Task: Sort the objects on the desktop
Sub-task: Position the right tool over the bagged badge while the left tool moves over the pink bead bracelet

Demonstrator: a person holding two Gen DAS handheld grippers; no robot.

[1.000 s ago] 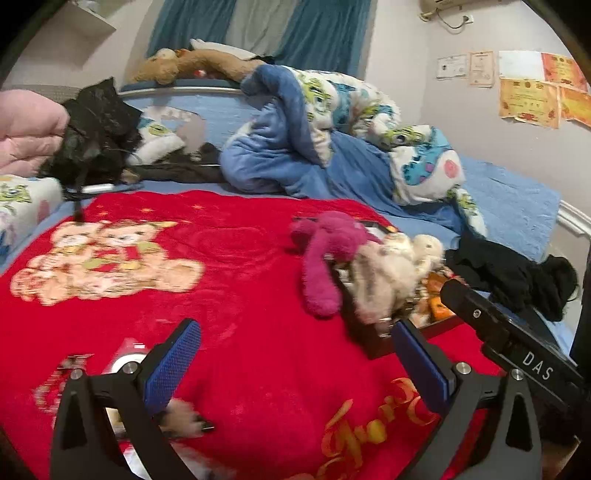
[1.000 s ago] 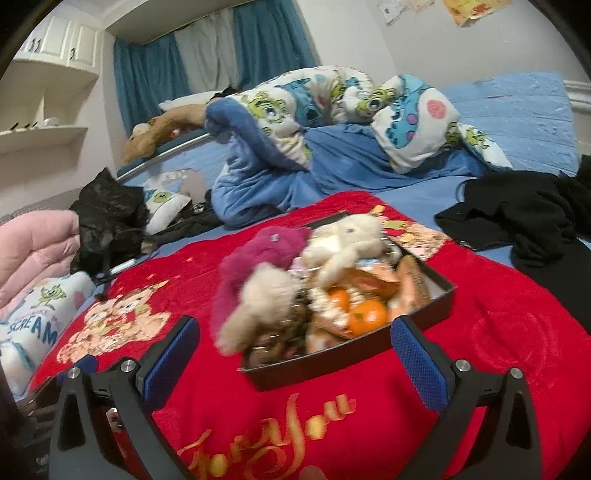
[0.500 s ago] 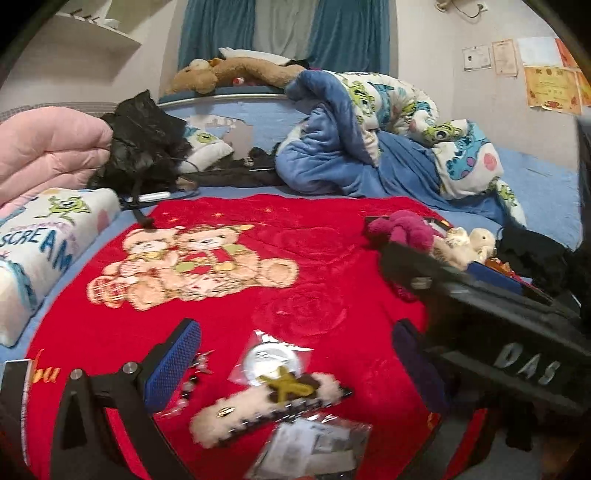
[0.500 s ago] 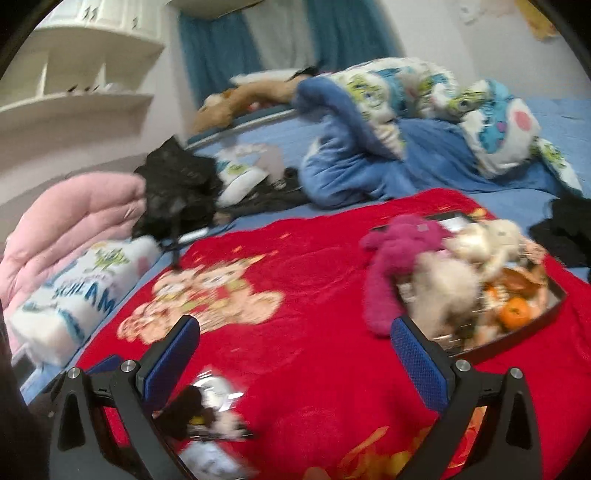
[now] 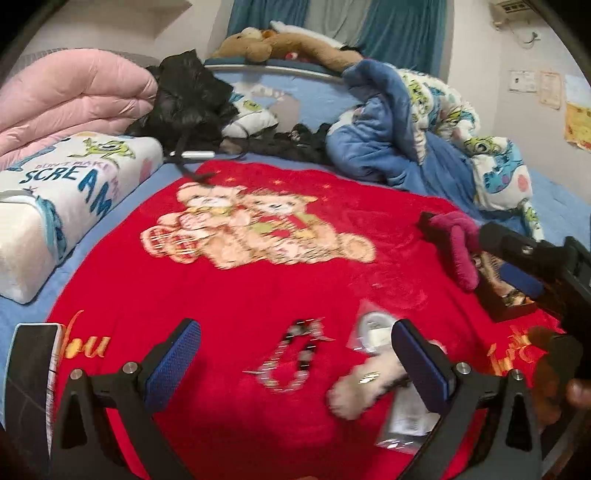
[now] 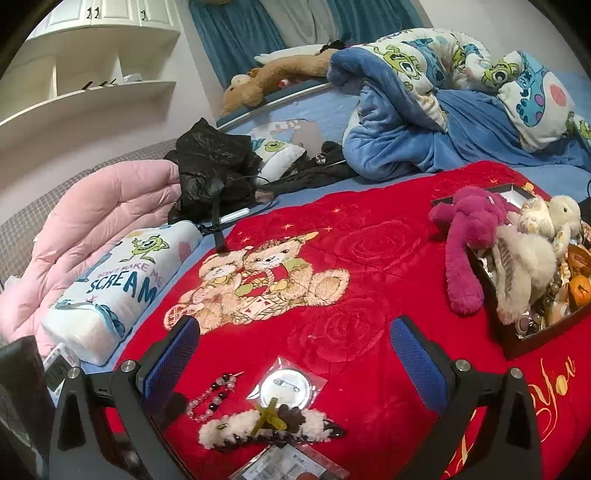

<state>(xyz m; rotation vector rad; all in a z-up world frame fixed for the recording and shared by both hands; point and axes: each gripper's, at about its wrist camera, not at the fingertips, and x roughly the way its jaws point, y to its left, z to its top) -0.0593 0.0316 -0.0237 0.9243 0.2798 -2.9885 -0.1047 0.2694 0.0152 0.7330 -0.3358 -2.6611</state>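
Fluffy cream hair clip (image 6: 258, 424), beaded bracelet (image 6: 210, 398)

Setting: home bedroom. Evidence: bed (image 6: 325, 110) with blue sheet, spread with a red teddy-bear blanket (image 6: 332, 266); crumpled cartoon-monster duvet (image 6: 461, 70); folded pink quilt (image 6: 96, 218); printed pillow (image 6: 122, 288); plush dog (image 6: 273, 77) along the headboard rail; teal curtains (image 6: 236, 33); white built-in wall shelves (image 6: 92, 66).
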